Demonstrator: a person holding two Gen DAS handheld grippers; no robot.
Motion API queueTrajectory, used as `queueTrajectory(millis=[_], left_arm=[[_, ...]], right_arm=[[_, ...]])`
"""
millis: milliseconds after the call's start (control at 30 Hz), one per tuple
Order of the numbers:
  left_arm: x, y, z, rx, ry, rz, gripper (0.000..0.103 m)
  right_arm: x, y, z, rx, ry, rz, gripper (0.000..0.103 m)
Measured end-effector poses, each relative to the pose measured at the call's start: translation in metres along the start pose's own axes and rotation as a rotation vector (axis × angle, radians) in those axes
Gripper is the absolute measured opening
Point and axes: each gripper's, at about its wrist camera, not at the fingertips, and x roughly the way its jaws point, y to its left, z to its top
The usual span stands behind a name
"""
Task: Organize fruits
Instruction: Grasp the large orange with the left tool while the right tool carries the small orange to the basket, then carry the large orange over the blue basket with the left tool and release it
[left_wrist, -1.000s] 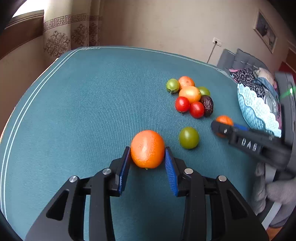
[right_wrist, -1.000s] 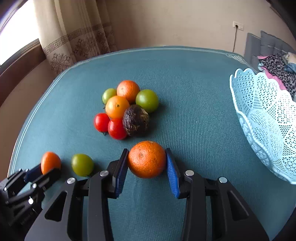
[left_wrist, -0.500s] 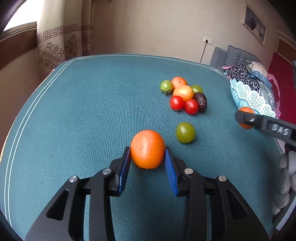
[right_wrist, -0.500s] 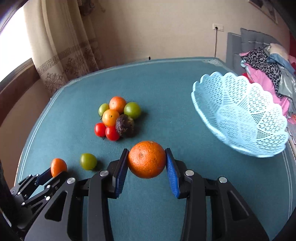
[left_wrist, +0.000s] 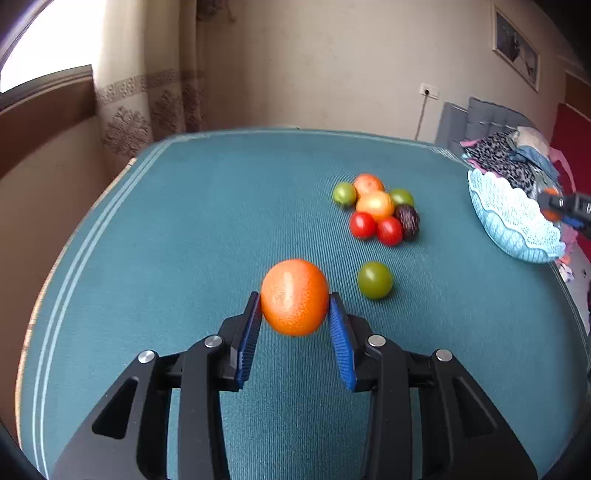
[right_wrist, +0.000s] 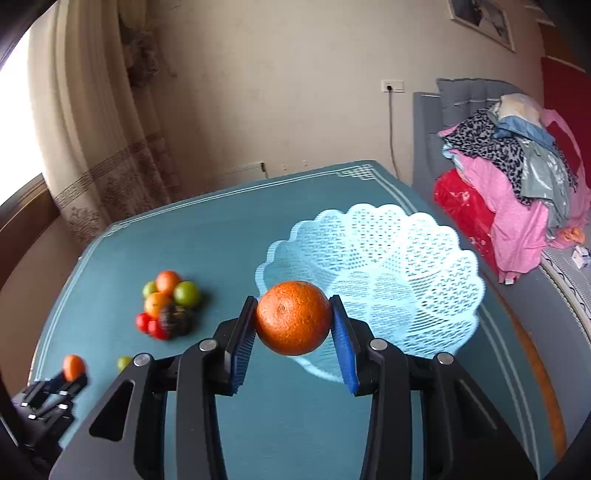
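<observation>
My left gripper is shut on an orange and holds it above the teal tablecloth. My right gripper is shut on a second orange, lifted high near the rim of the light blue lattice basket. The basket also shows at the right edge of the left wrist view, with the right gripper over it. A pile of fruit lies mid-table: oranges, green fruits, red tomatoes and a dark avocado. One green fruit lies alone, right of the left gripper.
A grey sofa with piled clothes stands right of the table. Curtains and a window lie beyond the far left corner. The table's right edge runs close beside the basket.
Both grippers have risen with their oranges. The right gripper has swung right, from beside the fruit pile to the basket. The fruit on the table has not moved.
</observation>
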Motion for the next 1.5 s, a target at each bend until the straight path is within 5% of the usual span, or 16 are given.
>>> queueTrajectory(millis=[233, 367, 533, 1400, 1500], left_arm=[[-0.024, -0.022, 0.016, 0.002, -0.061, 0.022, 0.038], [-0.032, -0.047, 0.025, 0.031, -0.067, 0.004, 0.038], [-0.037, -0.080, 0.035, 0.076, -0.074, -0.033, 0.038], [0.031, -0.265, 0.077, 0.214, 0.047, -0.292, 0.039], [0.025, -0.266, 0.074, 0.230, 0.026, -0.284, 0.070]], right_arm=[[0.014, -0.033, -0.004, -0.002, 0.031, -0.016, 0.041], [0.010, -0.047, -0.005, -0.002, -0.001, -0.013, 0.056], [0.005, -0.064, -0.007, 0.017, -0.022, 0.006, 0.056], [-0.014, -0.125, -0.018, 0.112, -0.044, 0.004, 0.068], [-0.021, -0.127, -0.018, 0.128, -0.058, -0.011, 0.068]])
